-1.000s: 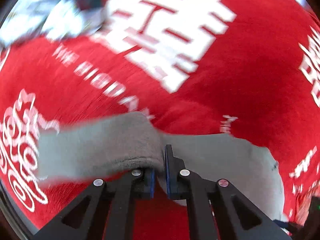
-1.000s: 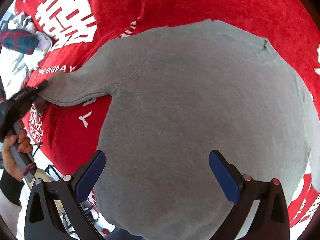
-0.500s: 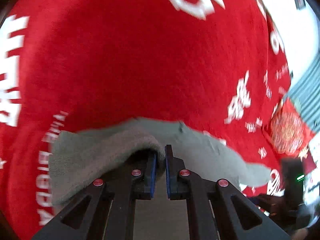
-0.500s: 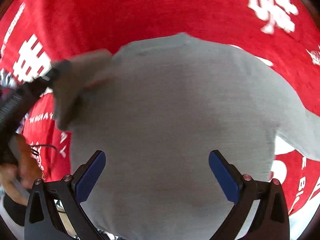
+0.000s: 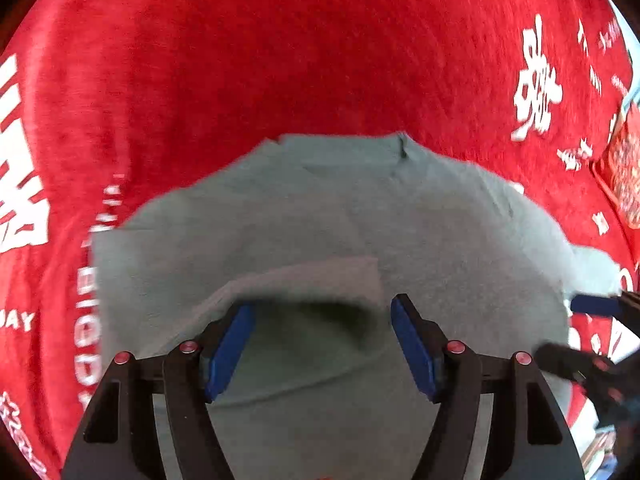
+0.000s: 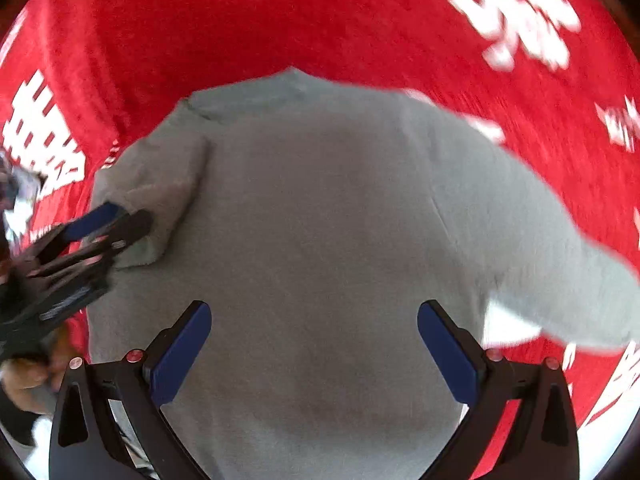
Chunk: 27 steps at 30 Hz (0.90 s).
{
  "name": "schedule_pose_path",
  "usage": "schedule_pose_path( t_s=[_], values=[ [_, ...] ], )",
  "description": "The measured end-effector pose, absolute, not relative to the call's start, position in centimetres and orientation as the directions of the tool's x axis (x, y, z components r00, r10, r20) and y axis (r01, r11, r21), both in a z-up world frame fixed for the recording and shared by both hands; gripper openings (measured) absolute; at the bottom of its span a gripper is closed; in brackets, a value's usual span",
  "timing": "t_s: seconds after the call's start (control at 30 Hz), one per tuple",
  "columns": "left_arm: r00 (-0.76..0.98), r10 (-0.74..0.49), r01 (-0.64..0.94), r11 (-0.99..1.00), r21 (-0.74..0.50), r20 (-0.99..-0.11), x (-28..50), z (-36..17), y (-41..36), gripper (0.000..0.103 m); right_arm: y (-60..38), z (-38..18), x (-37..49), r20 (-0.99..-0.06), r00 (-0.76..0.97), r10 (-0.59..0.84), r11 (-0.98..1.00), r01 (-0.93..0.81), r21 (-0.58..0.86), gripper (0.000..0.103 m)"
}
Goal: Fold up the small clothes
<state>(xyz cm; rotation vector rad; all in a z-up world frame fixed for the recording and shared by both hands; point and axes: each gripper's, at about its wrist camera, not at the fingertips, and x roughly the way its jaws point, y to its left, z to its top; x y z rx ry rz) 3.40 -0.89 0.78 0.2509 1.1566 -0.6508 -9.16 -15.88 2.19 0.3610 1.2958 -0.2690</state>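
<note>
The gray top [image 6: 320,220] lies flat on the red cloth [image 5: 280,40], one sleeve [image 5: 304,284] folded in, the other sleeve [image 6: 560,280] still out, both grippers' fingers wide open, holding nothing.

Left gripper [image 5: 320,320] jaws apart over grey sweater [image 5: 420,232]; sleeve folded inward.

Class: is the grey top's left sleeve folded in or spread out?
Folded in. The left sleeve lies across the grey top; the right sleeve lies spread on the red cloth.
</note>
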Motion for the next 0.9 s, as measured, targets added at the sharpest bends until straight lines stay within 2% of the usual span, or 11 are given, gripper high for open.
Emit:
schedule_pose_path(
  t_s=[0.17,0.27,0.4,0.43,0.47,0.5,0.53,0.6,0.7,0.8,0.9],
  values=[
    [0.367,-0.252,0.484,0.874,-0.047,-0.896,5.7,3.5,6.4,0.072,-10.1,3.1,-3.8,-0.950,0.308,-0.055,0.991,0.136,-0.013,0.103],
    [0.355,-0.118,0.376,0.926,0.026,-0.927,7.9,1.4,10.9,0.072,-5.2,1.5,-1.0,-0.941,0.318,-0.114,0.989,-0.048,-0.136,0.103],
    [0.293,-0.059,0.322,0.946,0.041,-0.954,8.4,-2.0,14.0,0.072,-0.5,-1.5,1.5,-0.892,0.369,-0.263,0.909,-0.214,-0.357,0.102],
    [0.286,-0.054,0.325,0.945,0.044,-0.957,8.0,-2.8,13.8,0.072,0.0,-2.0,1.9,-0.874,0.382,-0.300,0.888,-0.223,-0.402,0.096],
    [0.290,-0.055,0.328,0.943,0.045,-0.956,7.9,-3.2,13.7,0.072,0.2,-2.2,2.1,-0.855,0.394,-0.336,0.869,-0.220,-0.443,0.065],
    [0.301,-0.057,0.329,0.943,0.048,-0.952,7.7,-3.4,13.5,0.078,0.1,-2.2,2.4,-0.842,0.402,-0.360,0.861,-0.205,-0.466,0.037],
    [0.316,-0.042,0.325,0.943,0.067,-0.948,7.7,-3.4,13.4,0.086,-0.6,-1.9,2.7,-0.853,0.393,-0.344,0.882,-0.175,-0.437,0.005],
    [0.313,-0.038,0.322,0.944,0.069,-0.949,8.0,-3.5,13.6,0.086,-3.5,0.1,2.6,-0.879,0.403,-0.256,0.957,-0.022,-0.289,0.006],
    [0.302,-0.051,0.321,0.946,0.051,-0.952,7.6,-3.7,13.4,0.086,-10.2,2.8,0.6,-0.880,0.471,-0.062,0.958,0.275,0.080,0.006],
    [0.303,-0.056,0.338,0.940,0.052,-0.951,7.6,-4.3,13.1,0.086,-16.6,1.3,-2.8,-0.855,0.512,0.086,0.760,0.521,0.388,0.010],
    [0.298,-0.056,0.346,0.937,0.053,-0.953,7.9,-4.5,13.1,0.086,-20.3,-1.6,-6.0,-0.832,0.529,0.168,0.553,0.648,0.524,0.012]
  ],
)
